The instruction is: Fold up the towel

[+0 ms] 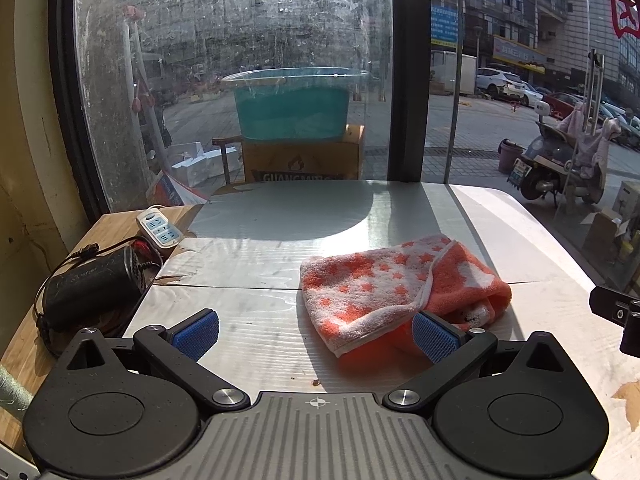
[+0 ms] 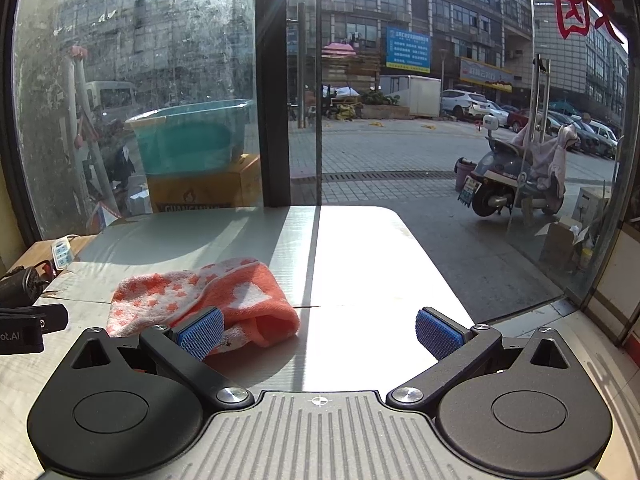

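An orange and white star-patterned towel (image 1: 396,288) lies bunched and loosely folded on the white table (image 1: 280,216). My left gripper (image 1: 316,336) is open above the table, its right blue pad (image 1: 434,336) in front of the towel's near edge and nothing between its pads. In the right wrist view the towel (image 2: 208,296) lies to the left. My right gripper (image 2: 320,334) is open too, with its left pad (image 2: 200,334) over the towel's near edge and bare table between the pads. Each gripper's dark body shows at the edge of the other's view.
A black power adapter (image 1: 92,284) with cables and a white power strip (image 1: 160,230) sit on a wooden surface left of the table. A glass window (image 1: 240,60) stands right behind the table's far edge. The table's right edge (image 2: 432,264) drops to the floor.
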A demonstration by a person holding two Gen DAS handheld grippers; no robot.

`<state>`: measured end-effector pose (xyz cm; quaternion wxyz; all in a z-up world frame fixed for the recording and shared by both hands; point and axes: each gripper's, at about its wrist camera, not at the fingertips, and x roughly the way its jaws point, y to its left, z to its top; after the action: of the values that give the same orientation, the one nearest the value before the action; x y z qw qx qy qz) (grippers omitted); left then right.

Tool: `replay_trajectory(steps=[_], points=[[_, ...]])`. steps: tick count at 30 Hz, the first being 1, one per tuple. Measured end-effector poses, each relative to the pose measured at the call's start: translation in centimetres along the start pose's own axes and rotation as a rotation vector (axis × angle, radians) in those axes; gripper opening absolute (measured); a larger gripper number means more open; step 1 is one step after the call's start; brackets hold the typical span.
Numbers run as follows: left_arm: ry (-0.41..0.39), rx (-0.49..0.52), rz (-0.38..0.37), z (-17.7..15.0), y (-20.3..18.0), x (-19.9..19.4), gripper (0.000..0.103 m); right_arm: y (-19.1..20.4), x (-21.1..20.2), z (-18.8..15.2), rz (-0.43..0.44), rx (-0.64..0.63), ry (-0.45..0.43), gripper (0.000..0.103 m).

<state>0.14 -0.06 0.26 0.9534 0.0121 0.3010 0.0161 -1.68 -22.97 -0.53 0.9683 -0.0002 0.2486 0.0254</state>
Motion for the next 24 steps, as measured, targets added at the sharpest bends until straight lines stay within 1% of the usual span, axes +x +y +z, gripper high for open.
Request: replay_trajectory(steps=[24], points=[[0.001,-0.006,-0.001,-0.03,0.41,-0.09,0.103,-0.03,-0.36,0.00,0.005,0.001,-0.001,0.103]])
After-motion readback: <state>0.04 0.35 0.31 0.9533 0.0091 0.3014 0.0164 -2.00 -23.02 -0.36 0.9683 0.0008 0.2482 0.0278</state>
